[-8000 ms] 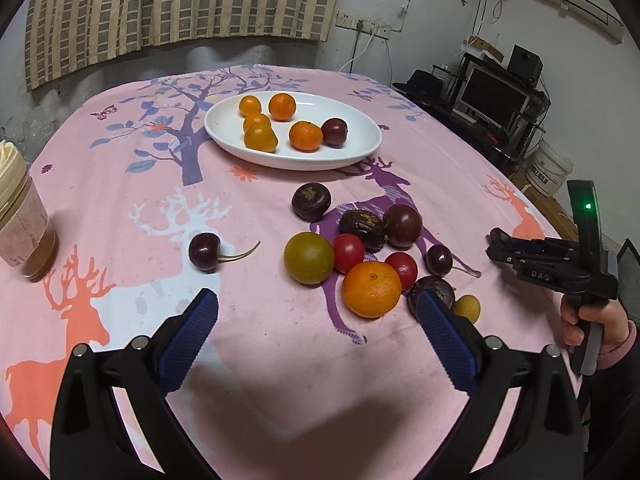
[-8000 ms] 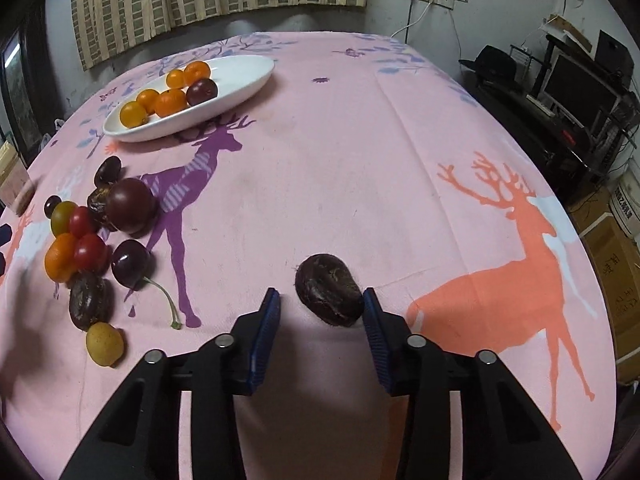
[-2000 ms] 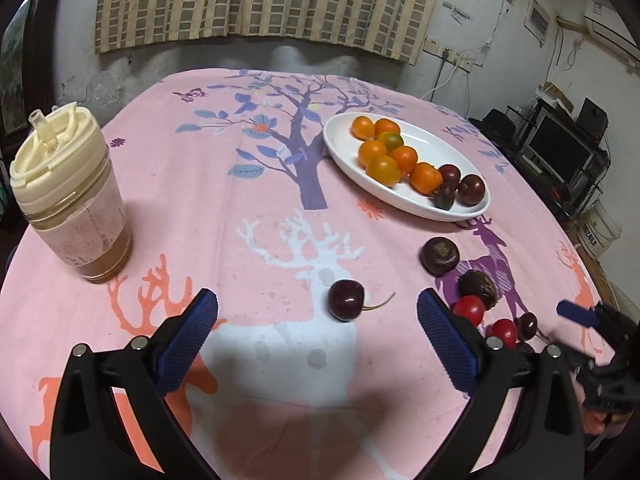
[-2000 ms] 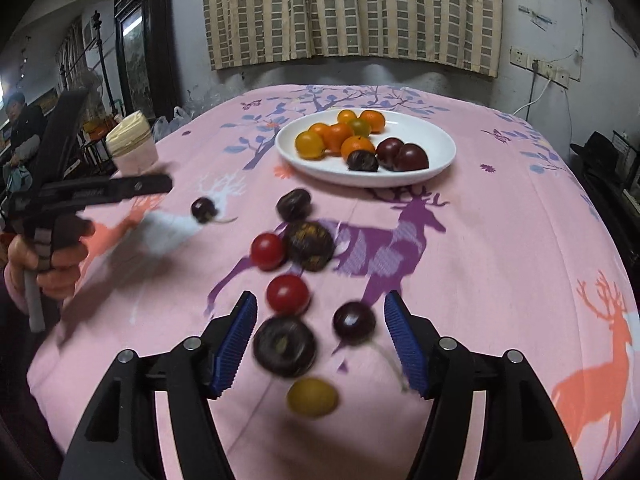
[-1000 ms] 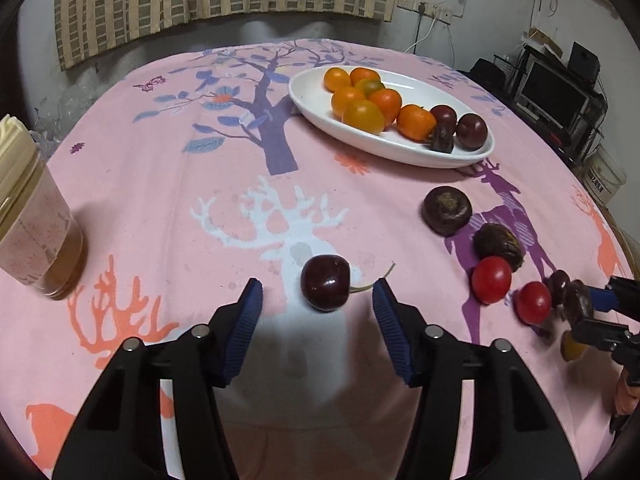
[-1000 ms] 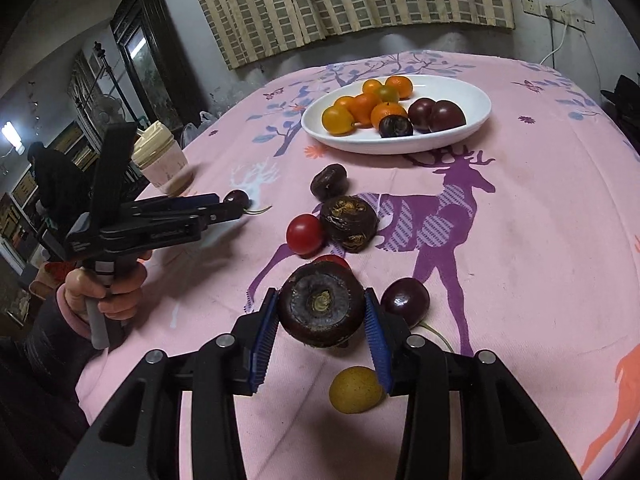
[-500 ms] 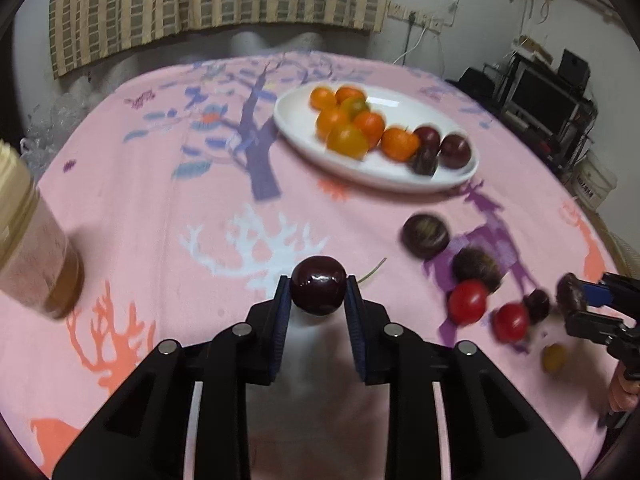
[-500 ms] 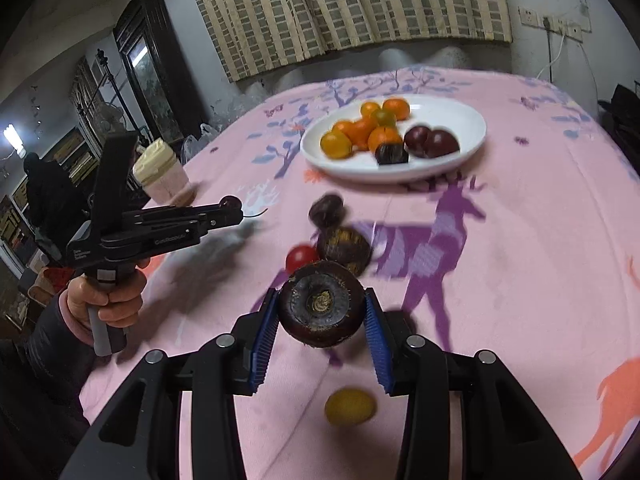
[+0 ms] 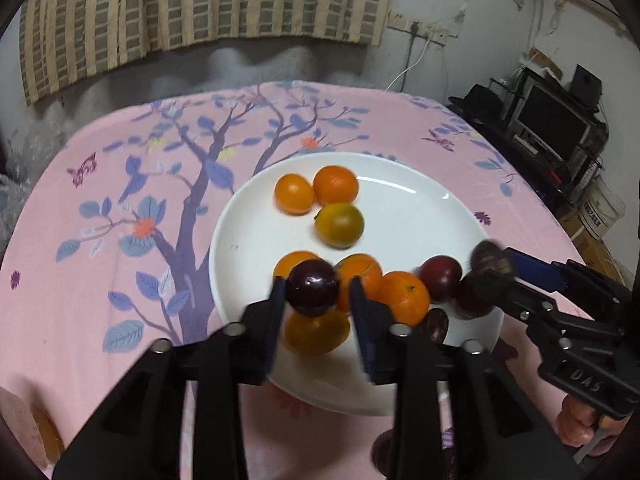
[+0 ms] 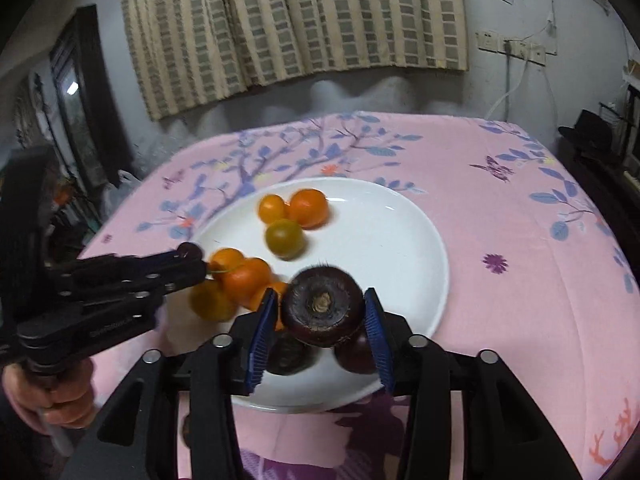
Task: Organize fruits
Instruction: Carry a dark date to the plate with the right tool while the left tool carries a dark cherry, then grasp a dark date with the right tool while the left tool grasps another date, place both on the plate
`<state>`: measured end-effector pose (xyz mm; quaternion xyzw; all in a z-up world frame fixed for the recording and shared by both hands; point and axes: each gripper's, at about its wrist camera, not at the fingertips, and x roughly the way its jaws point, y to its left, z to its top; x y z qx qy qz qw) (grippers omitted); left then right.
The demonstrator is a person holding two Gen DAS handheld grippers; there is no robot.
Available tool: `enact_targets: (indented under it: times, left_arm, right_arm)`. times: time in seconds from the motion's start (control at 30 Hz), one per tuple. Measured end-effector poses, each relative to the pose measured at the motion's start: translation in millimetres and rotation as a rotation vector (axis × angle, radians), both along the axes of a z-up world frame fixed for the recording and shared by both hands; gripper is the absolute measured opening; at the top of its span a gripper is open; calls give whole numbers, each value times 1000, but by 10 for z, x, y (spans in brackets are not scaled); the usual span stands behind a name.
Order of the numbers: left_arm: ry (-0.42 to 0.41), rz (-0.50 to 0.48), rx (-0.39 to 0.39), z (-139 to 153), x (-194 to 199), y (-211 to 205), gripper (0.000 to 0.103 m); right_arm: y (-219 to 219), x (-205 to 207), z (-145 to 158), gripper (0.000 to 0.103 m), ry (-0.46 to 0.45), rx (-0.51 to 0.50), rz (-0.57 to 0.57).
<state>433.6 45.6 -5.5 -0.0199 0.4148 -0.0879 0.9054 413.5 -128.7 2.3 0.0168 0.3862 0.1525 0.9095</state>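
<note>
Over the plate point(image 9: 240, 216), left gripper point(image 9: 316, 300) pinches a cherry point(image 9: 313, 288) and right gripper point(image 10: 320, 320) clamps a dark fruit point(image 10: 322, 306), both poised to drop beside the oranges point(image 9: 335, 185).

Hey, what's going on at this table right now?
A person is moving fruit onto a white plate using two hand-held grippers. The left hand-held gripper is shut on a dark cherry, held above the oranges on the plate. The right hand-held gripper is shut on a dark round fruit over the plate's near side. Neither piece has been released yet.
</note>
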Motion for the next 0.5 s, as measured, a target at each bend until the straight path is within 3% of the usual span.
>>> enact_targets:
  times: [0.1,0.3,0.4,0.5]
  left_arm:
    - [-75,0,17,113,-298,71,80]
    - [-87,20,-46,137,-1111,293,88]
    - [-73,44,-82,20,-1443,377,90]
    - [-53,106,-63,-174,-1630,446,93]
  right_arm:
    - [23,-310,62,54,-44,-3,71]
    - [227,-942,-12,55,-7,-95,258]
    - [253,-1146,-99,55,37,-117,310]
    - [256,-1270,-194,55,83,-100,340]
